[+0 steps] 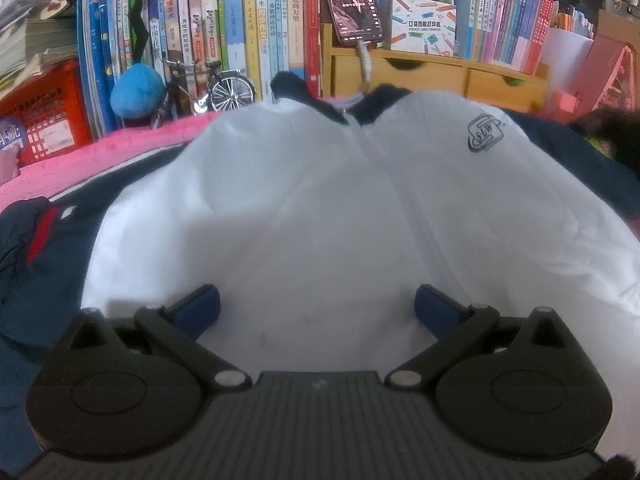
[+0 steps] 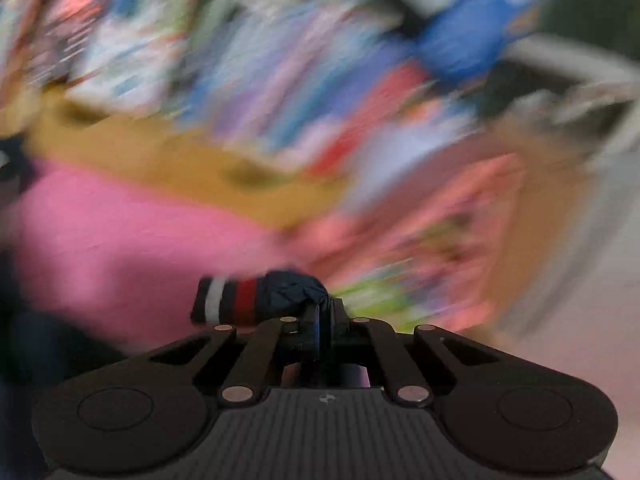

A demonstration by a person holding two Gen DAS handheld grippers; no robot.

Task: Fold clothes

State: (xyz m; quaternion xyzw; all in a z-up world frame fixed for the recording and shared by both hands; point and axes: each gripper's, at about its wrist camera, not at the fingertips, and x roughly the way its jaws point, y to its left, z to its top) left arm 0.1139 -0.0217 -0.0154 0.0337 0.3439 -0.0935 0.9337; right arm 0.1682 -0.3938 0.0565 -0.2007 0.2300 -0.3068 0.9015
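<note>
The jacket (image 1: pixel 320 208) lay spread front-up across a pink bedspread (image 1: pixel 132 148), its white body filling most of the left wrist view, with navy sleeves running off to either side and a navy collar (image 1: pixel 320 96) at the far end. It looked light and thoroughly limp, a soft padded shell likely to sag and slide wherever it was not supported, and the smooth white fabric seemed a little slippery. The firmer places to take hold would probably be the hem, the collar and the ribbed cuffs, where the cloth is doubled and gives the fingers something to bite.

The left gripper (image 1: pixel 318 308) hovered over the lower part of the white front with its 2 blue fingers (image 1: pixel 200 308) spread wide and nothing between them. The right gripper (image 2: pixel 322 312) was clenched on a bunch of navy sleeve fabric just behind the striped cuff (image 2: pixel 228 300), which stuck out to the left of the fingers.

Only the left wrist view showed the whole garment, its chest logo (image 1: pixel 486 132) and the bookshelf (image 1: pixel 240 20) behind. Only the right wrist view showed the pinched sleeve end up close; the rest of it was smeared by motion blur, with just pink bedding recognisable.
</note>
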